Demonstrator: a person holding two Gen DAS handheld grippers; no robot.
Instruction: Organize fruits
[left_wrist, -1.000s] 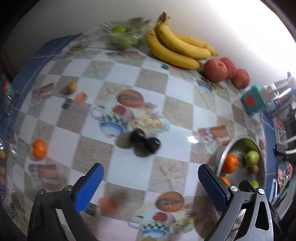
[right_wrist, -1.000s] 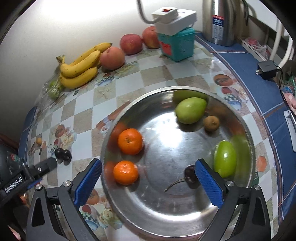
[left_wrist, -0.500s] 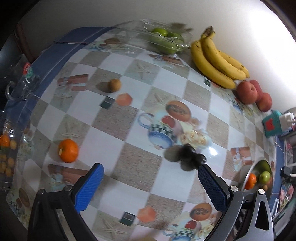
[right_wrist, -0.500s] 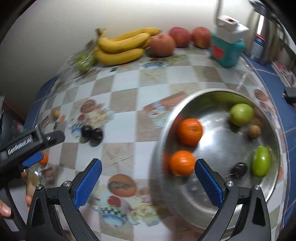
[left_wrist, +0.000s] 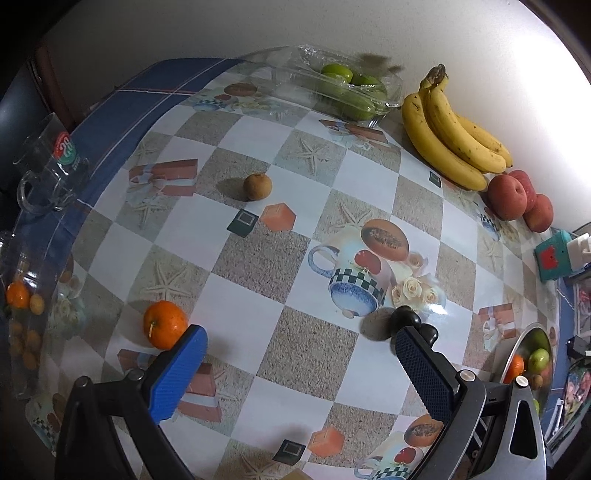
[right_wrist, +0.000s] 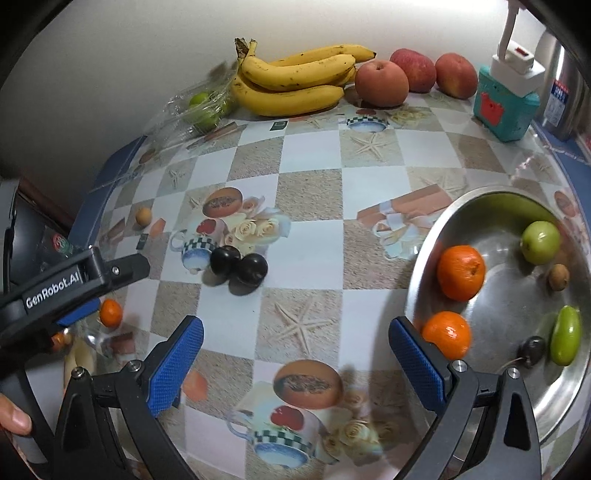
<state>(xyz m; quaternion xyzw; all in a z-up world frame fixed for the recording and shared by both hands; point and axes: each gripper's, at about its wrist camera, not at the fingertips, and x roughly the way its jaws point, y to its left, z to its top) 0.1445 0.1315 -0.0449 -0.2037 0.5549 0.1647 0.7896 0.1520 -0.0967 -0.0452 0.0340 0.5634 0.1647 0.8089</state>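
My left gripper (left_wrist: 299, 354) is open and empty above the table; a loose orange (left_wrist: 165, 324) sits just beyond its left finger and two dark plums (left_wrist: 406, 317) by its right finger. A small brown fruit (left_wrist: 257, 187) lies further back. My right gripper (right_wrist: 295, 343) is open and empty over the tablecloth. The plums (right_wrist: 239, 263) lie ahead of it to the left. The steel bowl (right_wrist: 480, 206) on the right holds two oranges (right_wrist: 460, 272), green fruits (right_wrist: 540, 242), a small brown fruit and a dark fruit. The left gripper's body (right_wrist: 70, 284) shows at the left.
Bananas (right_wrist: 295, 81), red apples (right_wrist: 382, 83) and a clear box of green fruit (left_wrist: 351, 88) line the wall. A teal box with a white plug (right_wrist: 506, 99) and a kettle stand at the back right. A glass mug (left_wrist: 48, 166) stands at the table's left edge.
My left gripper has swung left, away from the bowl, so the loose orange is now near its left finger. My right gripper has moved left off the bowl to over the tablecloth.
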